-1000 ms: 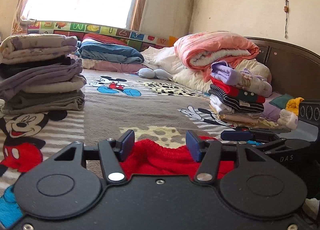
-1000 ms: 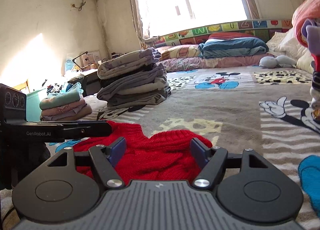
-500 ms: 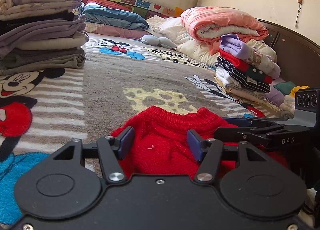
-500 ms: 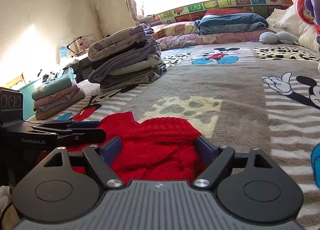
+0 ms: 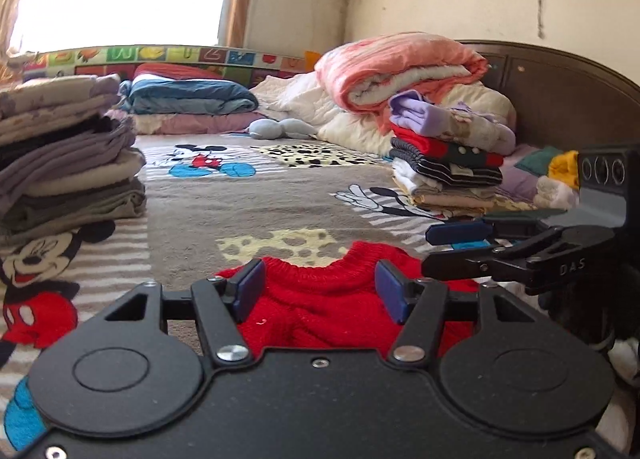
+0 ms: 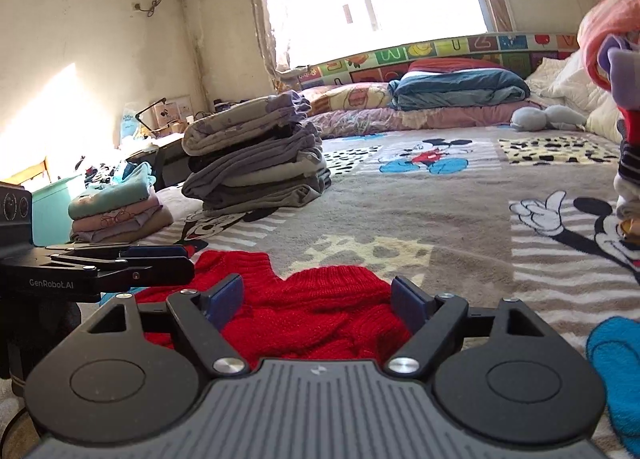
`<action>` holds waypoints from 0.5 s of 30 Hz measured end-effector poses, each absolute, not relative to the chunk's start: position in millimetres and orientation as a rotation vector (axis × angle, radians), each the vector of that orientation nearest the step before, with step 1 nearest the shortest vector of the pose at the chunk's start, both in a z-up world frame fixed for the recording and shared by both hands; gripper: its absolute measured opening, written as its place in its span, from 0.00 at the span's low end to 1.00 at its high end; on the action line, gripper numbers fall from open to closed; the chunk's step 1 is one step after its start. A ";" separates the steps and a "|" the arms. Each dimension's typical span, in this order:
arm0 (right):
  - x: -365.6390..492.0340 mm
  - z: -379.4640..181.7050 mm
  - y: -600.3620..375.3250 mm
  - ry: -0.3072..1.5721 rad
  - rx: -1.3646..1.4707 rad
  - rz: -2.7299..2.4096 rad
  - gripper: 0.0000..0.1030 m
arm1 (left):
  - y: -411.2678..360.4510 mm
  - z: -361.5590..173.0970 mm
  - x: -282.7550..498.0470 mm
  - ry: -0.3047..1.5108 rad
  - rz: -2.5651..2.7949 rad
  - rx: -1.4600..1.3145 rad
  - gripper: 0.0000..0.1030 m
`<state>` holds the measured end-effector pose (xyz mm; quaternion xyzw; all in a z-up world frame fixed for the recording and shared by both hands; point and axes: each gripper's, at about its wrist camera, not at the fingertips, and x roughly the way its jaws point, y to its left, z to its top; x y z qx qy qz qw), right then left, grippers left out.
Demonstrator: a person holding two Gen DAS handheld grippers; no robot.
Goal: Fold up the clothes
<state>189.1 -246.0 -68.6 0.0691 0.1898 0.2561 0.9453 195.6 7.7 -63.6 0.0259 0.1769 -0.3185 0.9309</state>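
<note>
A red knitted sweater [image 5: 320, 311] lies crumpled on the Mickey Mouse blanket [image 5: 248, 219] near the bed's front edge. My left gripper [image 5: 320, 291] hovers low over its left part, blue pads apart, with the knit under and between them but not pinched. My right gripper [image 6: 316, 301] is open over the sweater [image 6: 312, 311] in the same way, with its pads wider apart. Each gripper shows side-on in the other's view: the right gripper [image 5: 432, 251] at the right, the left gripper [image 6: 188, 259] at the left. The sweater's near part is hidden under both gripper bodies.
A tall stack of grey and purple folded clothes [image 6: 256, 167] stands left on the bed, with a small pastel stack [image 6: 116, 211] at the edge. A colourful folded stack [image 5: 448, 167] stands right, before a pink quilt [image 5: 400, 71] and the headboard [image 5: 560, 99].
Both grippers tipped down toward the sweater half a second ago and have tipped back up. The right pads stand a little wider than a second ago. The sweater stays on the blanket.
</note>
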 end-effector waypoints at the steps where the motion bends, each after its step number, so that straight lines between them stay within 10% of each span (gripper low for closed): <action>1: 182.6 -64.3 -245.2 0.377 0.115 0.540 0.77 | 5.6 -66.6 195.2 0.371 -0.666 0.090 0.58; 15: 191.0 -95.8 -242.7 0.564 0.185 0.636 0.82 | 1.8 -94.0 217.3 0.527 -0.621 0.055 0.75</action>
